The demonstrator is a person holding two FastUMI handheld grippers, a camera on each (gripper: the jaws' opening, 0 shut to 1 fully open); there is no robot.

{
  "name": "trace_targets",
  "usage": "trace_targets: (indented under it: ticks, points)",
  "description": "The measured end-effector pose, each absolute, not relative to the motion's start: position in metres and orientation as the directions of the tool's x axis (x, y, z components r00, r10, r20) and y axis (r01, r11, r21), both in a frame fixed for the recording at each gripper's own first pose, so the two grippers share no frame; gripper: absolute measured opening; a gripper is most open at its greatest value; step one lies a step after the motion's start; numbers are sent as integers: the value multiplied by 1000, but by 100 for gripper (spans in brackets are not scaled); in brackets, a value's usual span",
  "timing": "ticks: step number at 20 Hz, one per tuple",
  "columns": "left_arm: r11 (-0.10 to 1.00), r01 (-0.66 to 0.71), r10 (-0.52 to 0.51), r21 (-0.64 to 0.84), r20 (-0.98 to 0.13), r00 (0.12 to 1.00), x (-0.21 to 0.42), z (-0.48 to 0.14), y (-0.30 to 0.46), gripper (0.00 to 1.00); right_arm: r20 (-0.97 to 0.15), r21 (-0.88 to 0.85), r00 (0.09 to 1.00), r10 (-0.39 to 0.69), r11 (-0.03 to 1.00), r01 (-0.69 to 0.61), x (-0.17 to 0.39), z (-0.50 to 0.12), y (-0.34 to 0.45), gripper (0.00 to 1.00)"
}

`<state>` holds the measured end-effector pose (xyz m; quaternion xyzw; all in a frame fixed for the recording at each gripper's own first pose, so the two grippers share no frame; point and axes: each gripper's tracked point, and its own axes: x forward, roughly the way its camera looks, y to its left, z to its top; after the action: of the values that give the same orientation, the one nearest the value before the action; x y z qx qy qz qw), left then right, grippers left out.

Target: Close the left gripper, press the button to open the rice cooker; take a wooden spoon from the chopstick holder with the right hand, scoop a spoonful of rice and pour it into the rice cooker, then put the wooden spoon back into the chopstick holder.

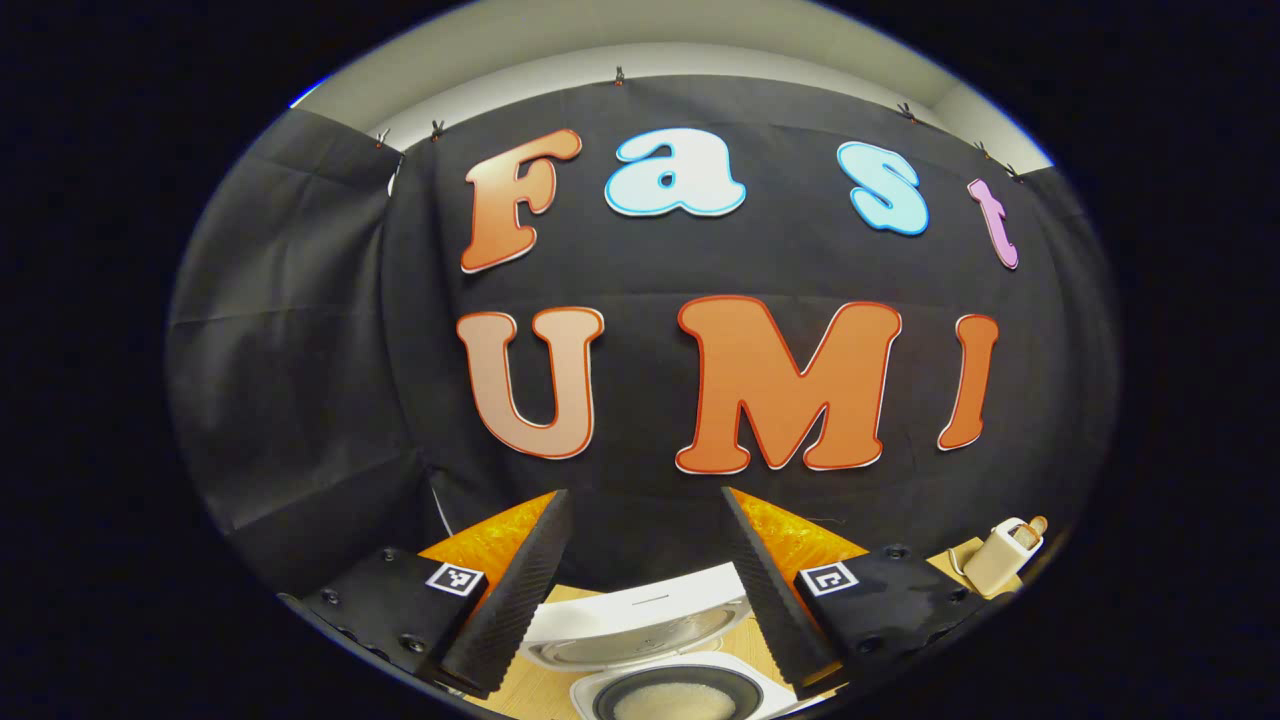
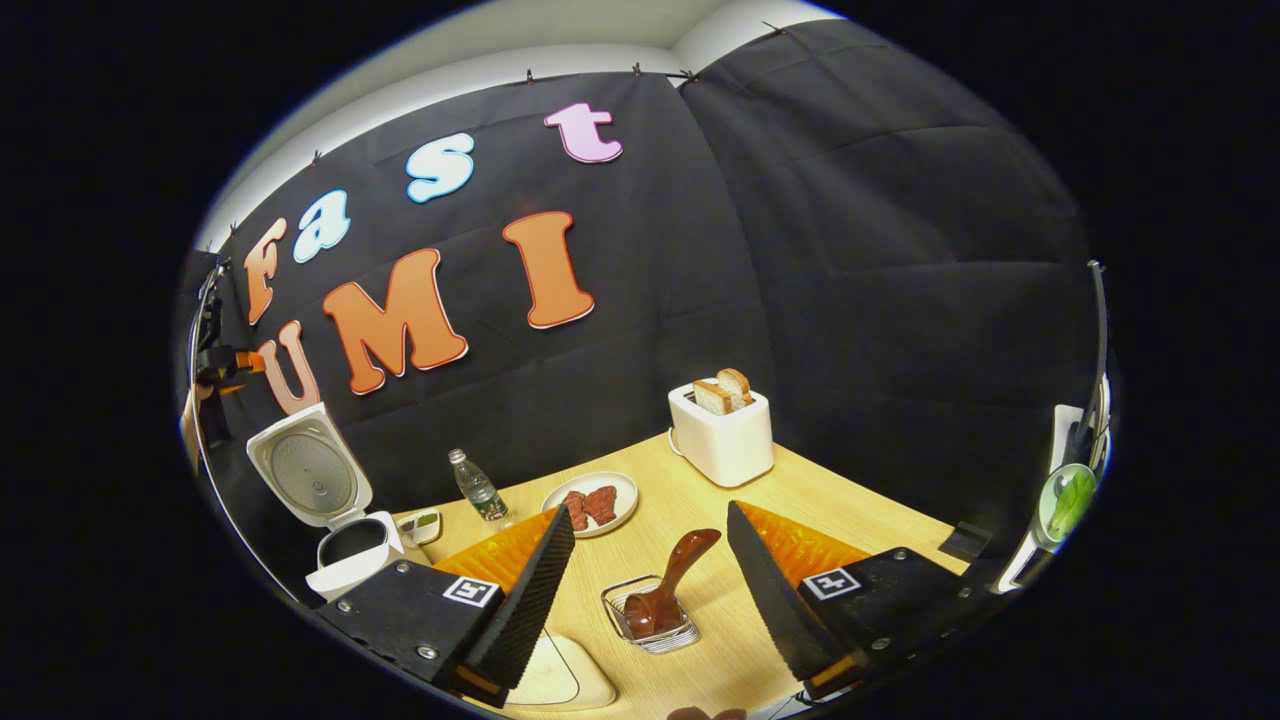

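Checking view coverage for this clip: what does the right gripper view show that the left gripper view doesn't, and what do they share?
Right gripper view: wooden spoon resting in the wire holder, a plate of meat, a water bottle, the right gripper open. Left gripper view: rice in the pot, the left gripper open above it. Both: open rice cooker, toaster, wooden table.

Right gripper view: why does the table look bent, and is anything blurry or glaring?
Right gripper view: the fisheye lens bows the table edge; the toaster and wooden spoon look sharp, lit evenly, without harsh glare. Left gripper view: the same curving; the open rice cooker sits cropped at the bottom.
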<state>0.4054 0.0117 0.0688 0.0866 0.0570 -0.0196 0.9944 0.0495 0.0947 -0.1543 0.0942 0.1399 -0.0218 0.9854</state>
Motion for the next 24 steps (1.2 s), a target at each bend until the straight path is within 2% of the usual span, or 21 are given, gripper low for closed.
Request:
trace_targets:
  ticks: [4,10,12,18,21,24]
  points:
    - [981,51,-15,185,-194,981,439,28,20,98,-256,180,965,-48,979,97,43,-136,103,94]
    - [991,31,9,130,-297,955,452,-22,40,100,-246,132,968,-56,987,91,36,-120,115,94]
    - [993,14,17,117,-265,964,456,-22,45,99,-249,130,967,-43,989,77,39,-117,119,94]
    - [993,1,34,118,-287,957,426,-26,42,100,-262,139,963,58,990,-21,50,-114,138,95]
    - [995,1,31,104,-303,952,392,-37,30,98,-263,157,956,126,984,-86,53,-114,145,94]
    - [997,-4,30,81,-328,944,348,-56,18,100,-274,176,942,194,973,-149,55,-119,146,95]
